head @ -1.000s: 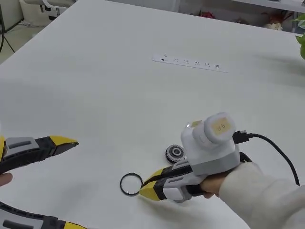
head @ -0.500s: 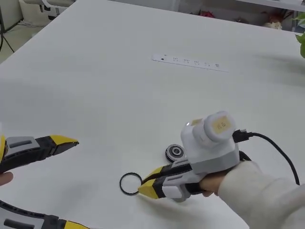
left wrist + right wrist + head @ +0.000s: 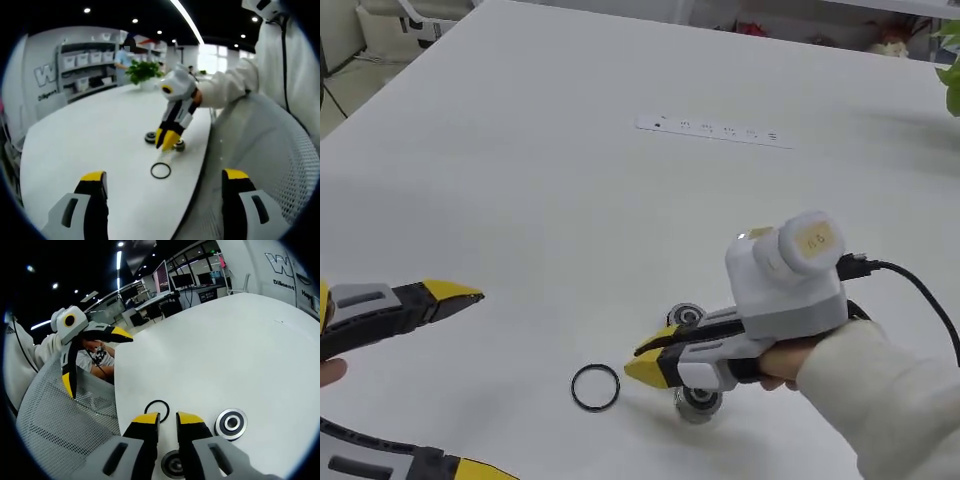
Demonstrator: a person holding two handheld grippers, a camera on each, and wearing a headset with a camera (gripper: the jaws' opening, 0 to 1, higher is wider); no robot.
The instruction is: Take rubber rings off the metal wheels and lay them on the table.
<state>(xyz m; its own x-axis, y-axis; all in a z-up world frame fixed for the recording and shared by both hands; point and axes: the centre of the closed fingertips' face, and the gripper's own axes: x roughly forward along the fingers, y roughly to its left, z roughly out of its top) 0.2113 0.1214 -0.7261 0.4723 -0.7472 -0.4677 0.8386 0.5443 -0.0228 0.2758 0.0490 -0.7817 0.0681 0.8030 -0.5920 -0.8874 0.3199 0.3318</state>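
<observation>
Just above the table (image 3: 570, 200), right gripper (image 3: 636, 361) hovers level beside rubber ring (image 3: 574, 388).

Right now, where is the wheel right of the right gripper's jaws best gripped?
Across its black outer rim, from above: the wheel lies flat on the table, so only the rim offers opposing sides. The right gripper, jaws close together, must open first.

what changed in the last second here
The right gripper drew back from the rubber ring, up and to the right in the head view, holding nothing. That uncovered a metal wheel beneath it. The ring lies where it was on the table; the other wheel and the open left gripper stayed put.
</observation>
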